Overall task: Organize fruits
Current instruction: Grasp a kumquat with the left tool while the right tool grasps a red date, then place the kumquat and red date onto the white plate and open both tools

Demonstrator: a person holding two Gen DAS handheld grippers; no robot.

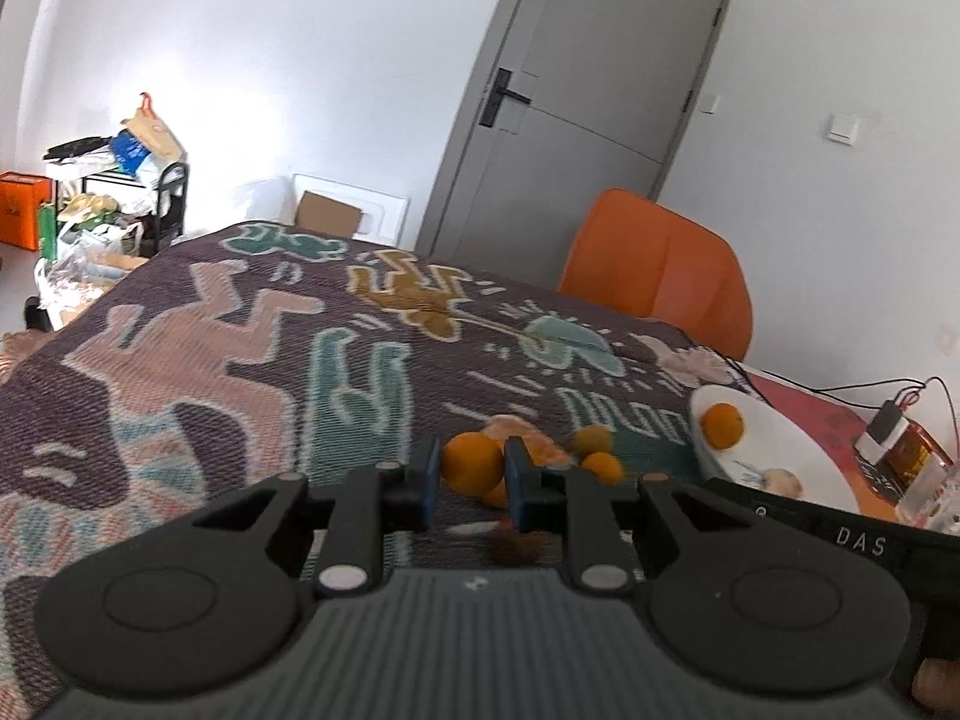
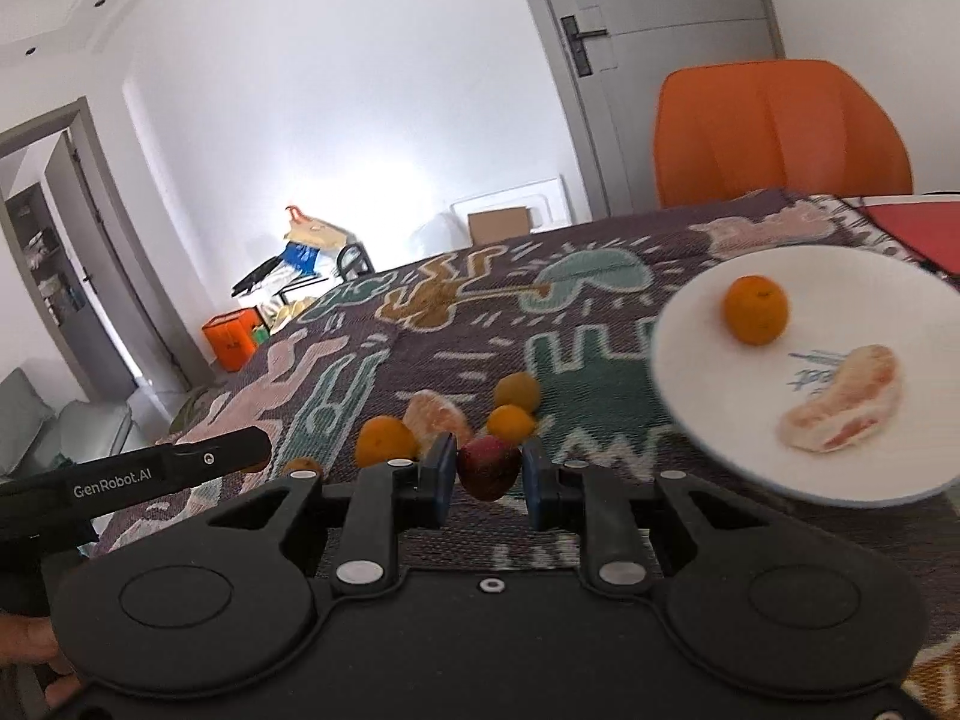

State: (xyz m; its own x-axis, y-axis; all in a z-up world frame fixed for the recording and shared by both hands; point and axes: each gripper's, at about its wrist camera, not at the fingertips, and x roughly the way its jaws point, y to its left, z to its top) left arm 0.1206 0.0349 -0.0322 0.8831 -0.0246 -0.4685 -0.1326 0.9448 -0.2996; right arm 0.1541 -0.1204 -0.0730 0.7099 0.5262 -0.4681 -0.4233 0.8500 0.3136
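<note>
You are carrying a fruit in each hand; the left gripper is clamped narrow on a small orange, and the right gripper is pinching a dark red fruit; the white plate is lying to the right on the patterned cloth, already bearing one orange and a peeled segment; loose fruits are waiting on the cloth just ahead. Keep both grips firm while travelling; be bringing the right hand over the plate's bare near side first; lower before easing the jaws apart, since round fruit probably rolls.
</note>
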